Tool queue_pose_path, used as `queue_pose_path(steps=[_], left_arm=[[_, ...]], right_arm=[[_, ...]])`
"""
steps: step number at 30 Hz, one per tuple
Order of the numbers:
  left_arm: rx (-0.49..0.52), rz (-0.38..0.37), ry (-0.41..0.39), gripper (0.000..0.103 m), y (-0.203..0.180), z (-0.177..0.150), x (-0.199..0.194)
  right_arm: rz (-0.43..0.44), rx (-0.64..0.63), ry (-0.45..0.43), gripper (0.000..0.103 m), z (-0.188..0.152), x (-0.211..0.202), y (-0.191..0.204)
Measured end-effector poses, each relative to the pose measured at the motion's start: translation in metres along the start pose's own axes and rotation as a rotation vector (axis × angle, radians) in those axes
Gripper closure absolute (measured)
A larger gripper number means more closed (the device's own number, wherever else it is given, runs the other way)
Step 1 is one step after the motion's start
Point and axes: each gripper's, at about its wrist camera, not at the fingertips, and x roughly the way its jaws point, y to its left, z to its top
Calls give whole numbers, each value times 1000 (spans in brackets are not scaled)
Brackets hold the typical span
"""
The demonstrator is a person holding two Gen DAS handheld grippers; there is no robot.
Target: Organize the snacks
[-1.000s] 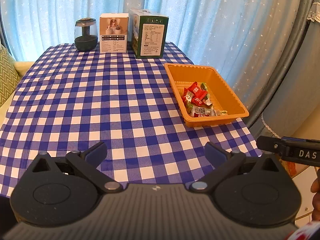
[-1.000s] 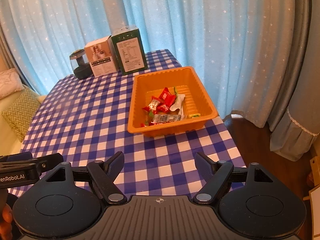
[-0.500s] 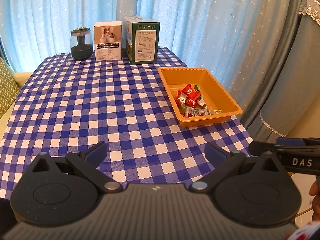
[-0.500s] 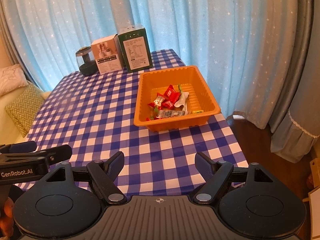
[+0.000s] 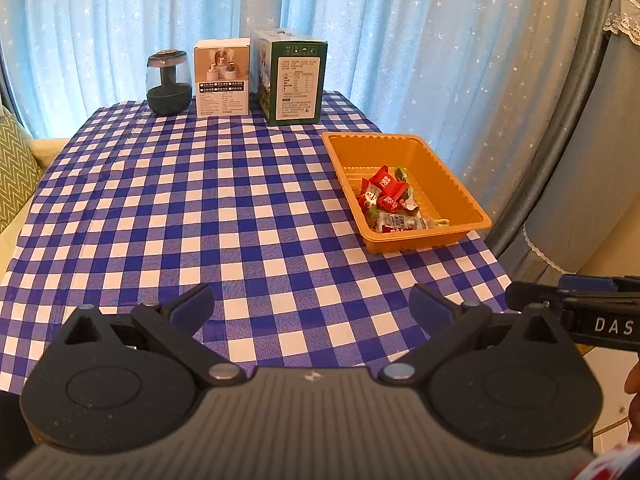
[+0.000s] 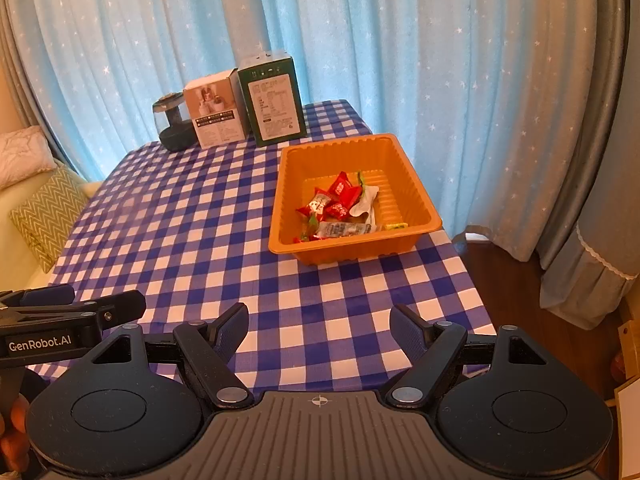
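Observation:
An orange plastic tray sits near the right edge of the blue-and-white checked table. Inside it lie several wrapped snacks, mostly red, with a long silver packet at the tray's near end. My left gripper hovers open over the near edge of the cloth, nothing between its fingers. My right gripper is open too and holds nothing, with the tray ahead of it and well clear. Each gripper shows at the edge of the other's view.
At the table's far end stand a dark glass jar, a white box and a green box in a row before the blue curtain. A sofa cushion lies to the left. Wooden floor shows past the right edge.
Both views have drawn back and up a little from the table, so the tray and boxes look smaller and farther. Both grippers stay open.

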Motion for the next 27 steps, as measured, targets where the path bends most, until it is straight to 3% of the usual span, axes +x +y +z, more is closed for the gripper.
queue_pose_path(steps=[27], left_arm=[[-4,-1,9,0,-2,0,2]], right_arm=[[-1,0,2,26,-1,2,1]])
